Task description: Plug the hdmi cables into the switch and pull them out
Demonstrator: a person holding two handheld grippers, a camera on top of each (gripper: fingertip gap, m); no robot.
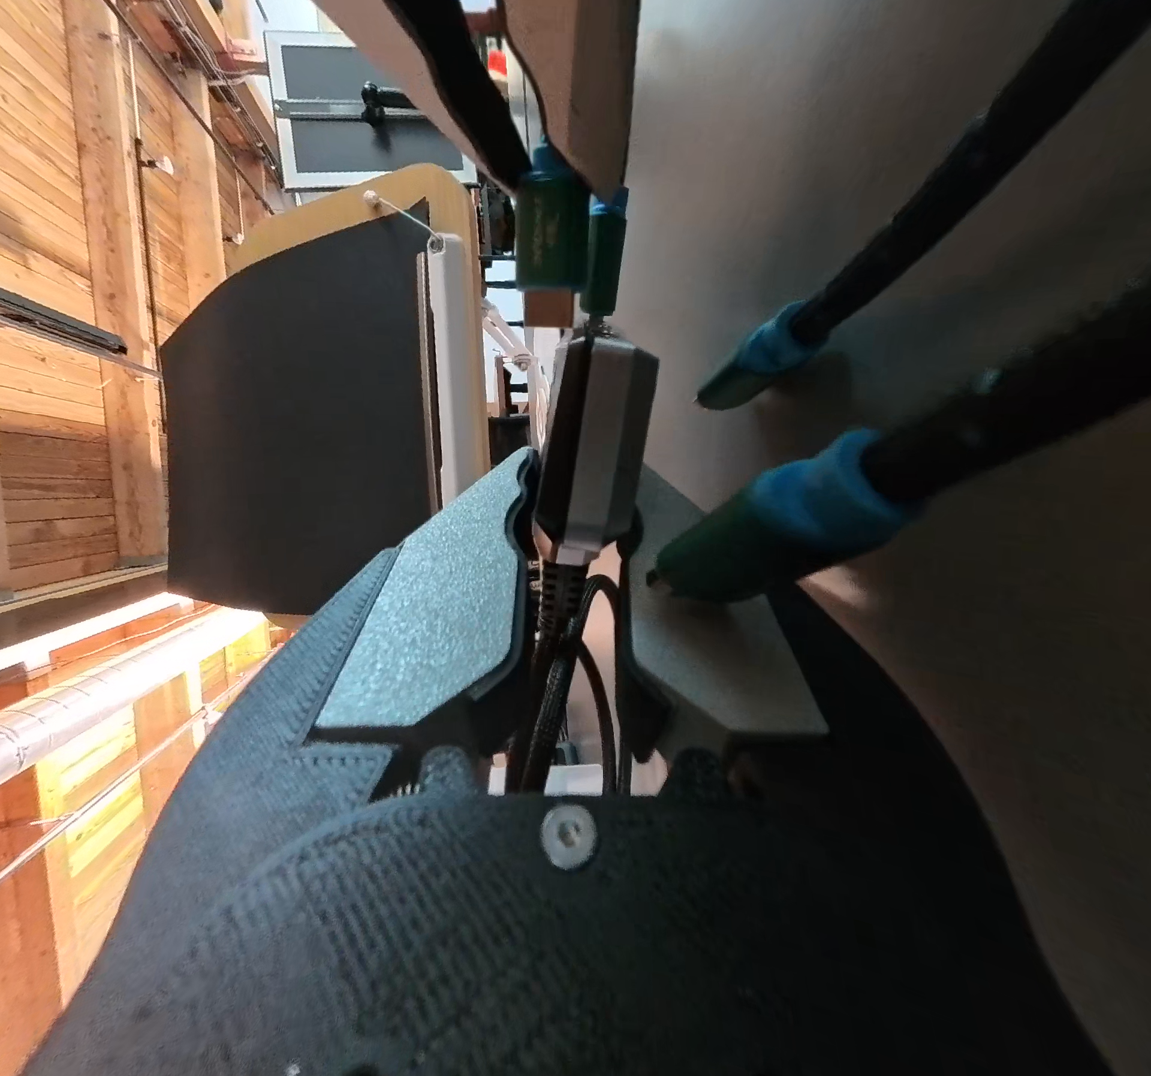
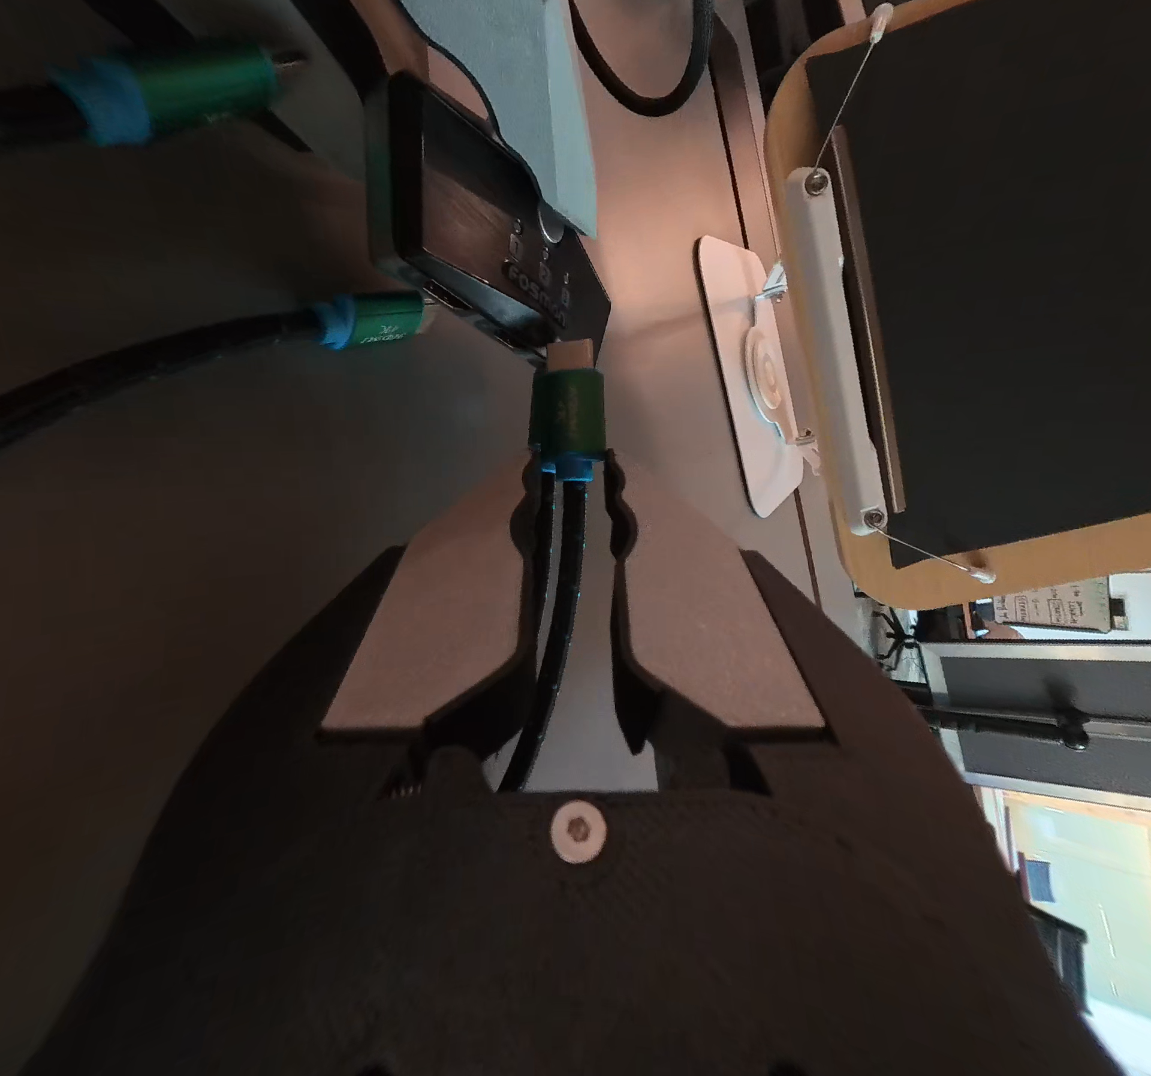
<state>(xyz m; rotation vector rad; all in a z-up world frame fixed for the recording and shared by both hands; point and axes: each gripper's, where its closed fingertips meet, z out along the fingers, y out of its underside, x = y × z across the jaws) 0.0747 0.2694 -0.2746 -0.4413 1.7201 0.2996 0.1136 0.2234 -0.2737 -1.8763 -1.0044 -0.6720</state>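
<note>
- Above the glossy grey table [image 2: 654, 224], the left gripper [image 1: 585, 485] points along the tabletop, its fingers closed on the near end of the switch [image 1: 595, 442], one pad on each flat face.
- Opposite it, the right gripper [image 2: 570, 473] faces the switch's far end and grips a green HDMI plug [image 2: 568, 414] at its blue collar; the black cable [image 2: 554, 610] runs back between the fingers.
- The switch is a small dark box with bevelled silver edges, raised off the table.
- The held plug's copper-coloured tip [image 2: 572, 353] sits just at the switch's port edge; whether it is inserted I cannot tell.
- A second green plug [image 2: 386, 320] meets the same port face.
- Two more green plugs with blue collars [image 1: 803, 510] [image 1: 760, 355] lie on the table beside the switch.
</note>
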